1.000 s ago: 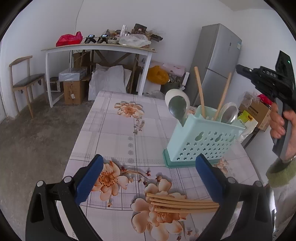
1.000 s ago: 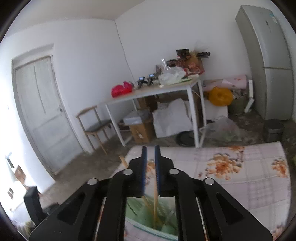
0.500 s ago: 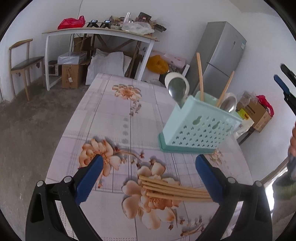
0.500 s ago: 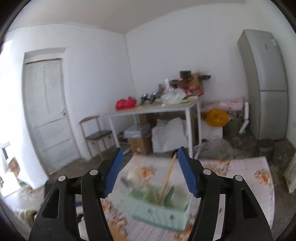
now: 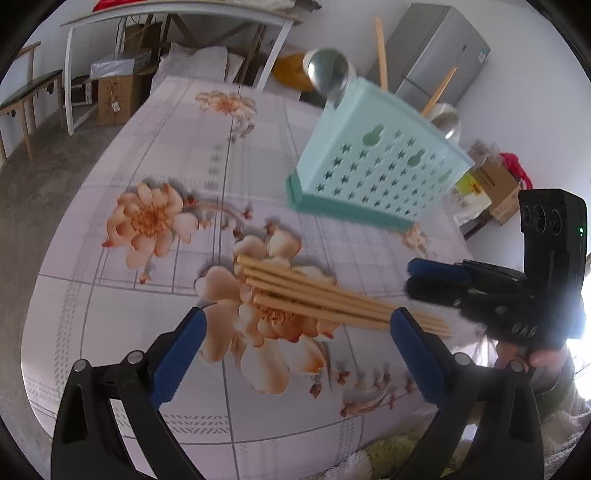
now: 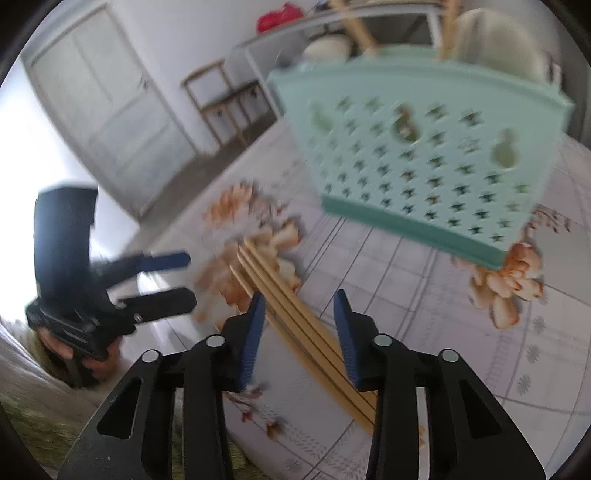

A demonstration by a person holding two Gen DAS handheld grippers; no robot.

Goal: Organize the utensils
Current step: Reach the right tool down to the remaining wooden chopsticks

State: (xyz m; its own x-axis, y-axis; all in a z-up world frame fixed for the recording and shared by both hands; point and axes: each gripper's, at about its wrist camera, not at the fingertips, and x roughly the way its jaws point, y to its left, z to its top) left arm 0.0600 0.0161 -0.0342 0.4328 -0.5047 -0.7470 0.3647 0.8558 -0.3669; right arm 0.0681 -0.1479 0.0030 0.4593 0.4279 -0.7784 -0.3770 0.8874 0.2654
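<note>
Looking along both grippers I see a table (image 5: 258, 155) under a pale checked cloth printed with orange flowers, standing in a white-walled room with a grey floor, a white side table (image 5: 177, 14) over boxes, a wooden chair (image 6: 218, 96), a door (image 6: 103, 99) and a grey fridge (image 5: 439, 55). A mint caddy (image 5: 373, 170) with star-shaped holes stands upright on the cloth; out of it rise two wooden sticks (image 5: 380, 51) and the bowls of spoons (image 5: 325, 70), though I cannot tell which compartments they sit in. A bundle of chopsticks (image 5: 314, 295) lies flat on a printed flower, near the caddy but apart from it. My left gripper (image 5: 295, 325) has its jaws spread wide, with nothing pinched; the chopsticks lie ahead of the tips, running past the right finger. My right gripper (image 6: 299, 306) hangs over the thick end of the chopsticks (image 6: 295, 314), which run lengthwise between its jaws; these have just been closing, yet a gap shows on each side and they pinch nothing.
</note>
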